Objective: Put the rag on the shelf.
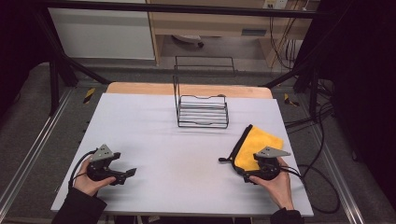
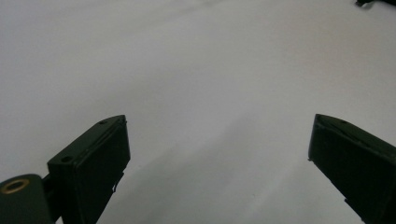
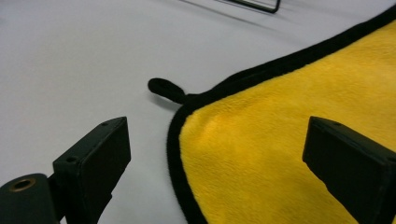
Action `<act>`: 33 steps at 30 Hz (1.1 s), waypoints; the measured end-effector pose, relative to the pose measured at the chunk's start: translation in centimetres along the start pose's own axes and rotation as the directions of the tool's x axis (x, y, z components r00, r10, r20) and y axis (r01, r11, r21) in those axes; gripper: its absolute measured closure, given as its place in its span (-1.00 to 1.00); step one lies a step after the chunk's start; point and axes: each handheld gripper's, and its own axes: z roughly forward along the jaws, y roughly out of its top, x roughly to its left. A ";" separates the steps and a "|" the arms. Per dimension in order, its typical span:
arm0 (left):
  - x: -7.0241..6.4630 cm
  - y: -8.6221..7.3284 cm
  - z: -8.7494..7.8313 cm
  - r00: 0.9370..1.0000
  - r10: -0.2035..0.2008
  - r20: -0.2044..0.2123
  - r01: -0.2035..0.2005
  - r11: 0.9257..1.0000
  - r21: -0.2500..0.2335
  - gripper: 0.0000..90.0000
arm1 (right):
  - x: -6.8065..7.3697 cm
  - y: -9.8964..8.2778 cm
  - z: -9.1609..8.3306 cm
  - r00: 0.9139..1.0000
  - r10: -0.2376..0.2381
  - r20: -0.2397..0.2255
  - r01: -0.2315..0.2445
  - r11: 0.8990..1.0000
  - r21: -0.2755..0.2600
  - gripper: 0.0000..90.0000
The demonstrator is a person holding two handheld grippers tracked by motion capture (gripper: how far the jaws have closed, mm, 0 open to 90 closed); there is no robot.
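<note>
- The yellow plush cloth with black trim [image 1: 259, 145] lies flat at the right near edge of the white table [image 1: 177, 140], its hanging loop [image 3: 164, 88] pointing left.
- The right gripper [image 3: 215, 154] hovers over the cloth's corner, jaws wide and empty, apparently lined up for a pinch.
- The left gripper [image 2: 215, 158] waits over bare table, jaws wide, empty.
- A black wire rack [image 1: 201, 112] stands well behind.

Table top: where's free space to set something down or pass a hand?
Free: the wide middle between the left gripper and the yellow cloth, in front of the wire rack; also the far-left stretch of the table beside the rack. Crowded: the near-right corner, where the right gripper sits over the cloth.
</note>
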 end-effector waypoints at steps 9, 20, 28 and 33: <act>0.0 0.1 -0.1 1.000 0.006 -0.006 -0.006 1.000 -0.003 -0.88 | 1.7 1.3 2.0 0.998 -0.060 0.030 0.058 0.997 0.049 -0.53; -0.1 0.0 0.0 1.000 0.005 -0.010 -0.005 1.000 0.003 -0.87 | 1.8 1.9 3.7 0.987 -0.134 0.086 0.124 0.985 0.117 0.05; -0.2 0.0 0.1 1.000 0.010 -0.009 -0.010 1.000 0.007 -0.86 | 2.0 1.4 4.3 0.977 -0.163 0.136 0.145 0.980 0.137 0.21; -0.3 0.0 0.1 1.000 0.011 -0.009 -0.010 1.000 0.007 -0.86 | 2.0 1.3 4.3 0.971 -0.154 0.182 0.132 0.983 0.131 0.52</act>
